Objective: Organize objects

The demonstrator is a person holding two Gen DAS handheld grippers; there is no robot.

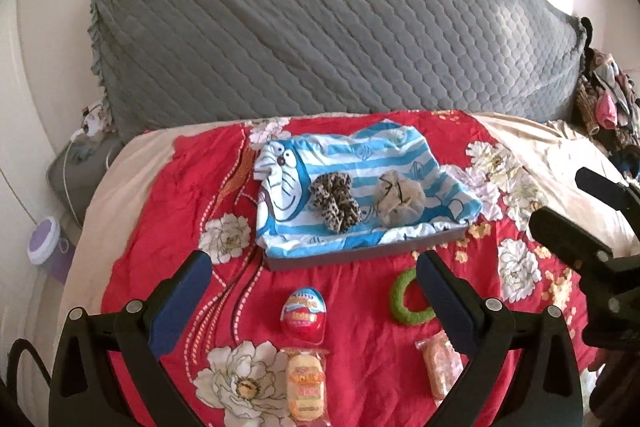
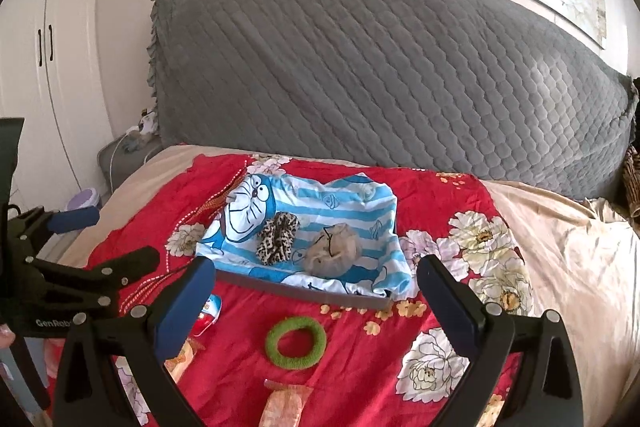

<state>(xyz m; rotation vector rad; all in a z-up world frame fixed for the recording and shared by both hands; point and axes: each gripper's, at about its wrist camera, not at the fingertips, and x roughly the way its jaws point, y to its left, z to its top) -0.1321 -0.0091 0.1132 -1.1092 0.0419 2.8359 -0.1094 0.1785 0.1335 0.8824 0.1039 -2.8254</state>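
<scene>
A: Where the frame bottoms out, nearest row first: yellow snack packet point(image 1: 307, 385) on the red floral bedspread point(image 1: 360, 367), orange snack packet point(image 1: 438, 367) to its right, partly behind the left gripper's point(image 1: 314, 285) right finger. Fingers spread wide, holding nothing.

B: Right gripper point(image 2: 316, 291) likewise, jaws far apart, empty. Green hair ring point(image 2: 296, 342) lies flat between its fingers, bare red cloth all around it.

A: Next row out: red toy egg point(image 1: 304, 313) on its own, well apart from the ring. Open bedspread between egg, ring and packets.

B: Then the shallow grey tray point(image 2: 320, 293), near edge running slantwise, lined with a blue-striped cartoon cloth point(image 2: 320, 215) that spills over the tray's right corner.

A: On the cloth: leopard-print scrunchie point(image 1: 336, 203) left, beige scrunchie point(image 1: 400, 201) right, a narrow gap between them. Back half of the cloth bare.

B: Cream sheet point(image 2: 568, 251) flanks the bedspread. Farthest, grey quilted headboard cover point(image 2: 380, 75) closes the far edge.
</scene>
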